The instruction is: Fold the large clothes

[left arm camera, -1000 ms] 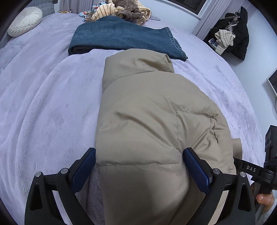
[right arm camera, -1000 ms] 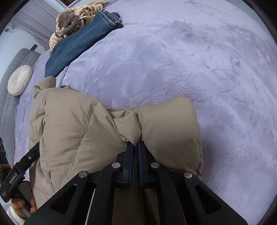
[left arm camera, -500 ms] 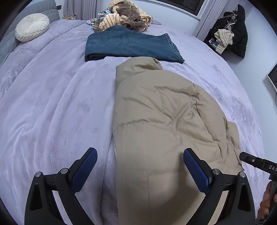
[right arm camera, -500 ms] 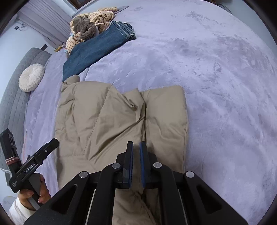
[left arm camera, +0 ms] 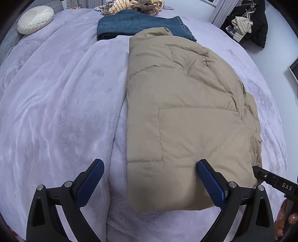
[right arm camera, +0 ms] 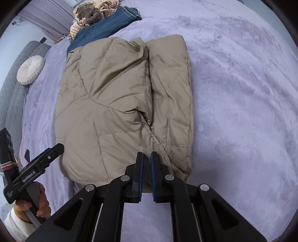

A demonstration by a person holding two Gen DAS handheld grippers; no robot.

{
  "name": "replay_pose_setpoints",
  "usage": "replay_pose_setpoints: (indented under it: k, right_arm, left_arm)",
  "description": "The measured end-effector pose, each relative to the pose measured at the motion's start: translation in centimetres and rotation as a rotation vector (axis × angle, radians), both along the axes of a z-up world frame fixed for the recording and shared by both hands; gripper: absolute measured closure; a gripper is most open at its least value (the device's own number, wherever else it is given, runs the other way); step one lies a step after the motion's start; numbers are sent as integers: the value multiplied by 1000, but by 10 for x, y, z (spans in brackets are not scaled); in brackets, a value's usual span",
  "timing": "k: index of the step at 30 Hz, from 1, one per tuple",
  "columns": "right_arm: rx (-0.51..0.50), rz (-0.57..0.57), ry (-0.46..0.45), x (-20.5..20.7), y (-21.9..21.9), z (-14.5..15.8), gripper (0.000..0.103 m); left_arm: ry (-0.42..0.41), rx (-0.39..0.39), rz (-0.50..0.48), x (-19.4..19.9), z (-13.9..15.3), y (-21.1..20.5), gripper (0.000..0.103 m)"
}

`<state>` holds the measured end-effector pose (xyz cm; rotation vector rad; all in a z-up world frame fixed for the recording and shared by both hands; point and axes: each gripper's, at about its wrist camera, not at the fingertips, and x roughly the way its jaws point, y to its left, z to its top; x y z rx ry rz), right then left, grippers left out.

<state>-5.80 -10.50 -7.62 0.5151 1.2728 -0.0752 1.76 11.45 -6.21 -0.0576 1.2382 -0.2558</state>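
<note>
Left gripper [left arm camera: 149,173]: jaws spread wide, blue pads apart, nothing pinched; it hangs over the near end of the jacket, one pad above the bedspread, the other above the tan fabric.

Right gripper [right arm camera: 146,163]: jaws pressed almost together with a thin gap, no fabric between the pads; it sits over the jacket's near hem, beside a seam.

Puffer jacket [left arm camera: 186,111]: tan, quilted, folded into a long bundle lying flat on the bed, one sleeve panel doubled along its right side in the right wrist view.

Bedspread [left arm camera: 55,111]: lilac plush, covering the bed.

Jeans [left arm camera: 134,26]: blue denim, folded, at the jacket's far end and partly hidden by its collar.

Clothes heap [right arm camera: 93,13]: striped and brown items beyond the jeans.

Round cushion [left arm camera: 35,19]: cream, pleated, near the grey headboard [right arm camera: 11,89].

Dark coats [left arm camera: 255,24]: hanging against the wall, well apart from the bed.
</note>
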Motion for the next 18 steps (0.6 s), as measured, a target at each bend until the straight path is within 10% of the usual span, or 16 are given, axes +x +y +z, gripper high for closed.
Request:
replay_pose_setpoints:
  k: [18]
  right_arm:
    - [-37,-8,24,-18,16,33,94]
  left_arm:
    - [11,4,-27,-26,42,-1,1]
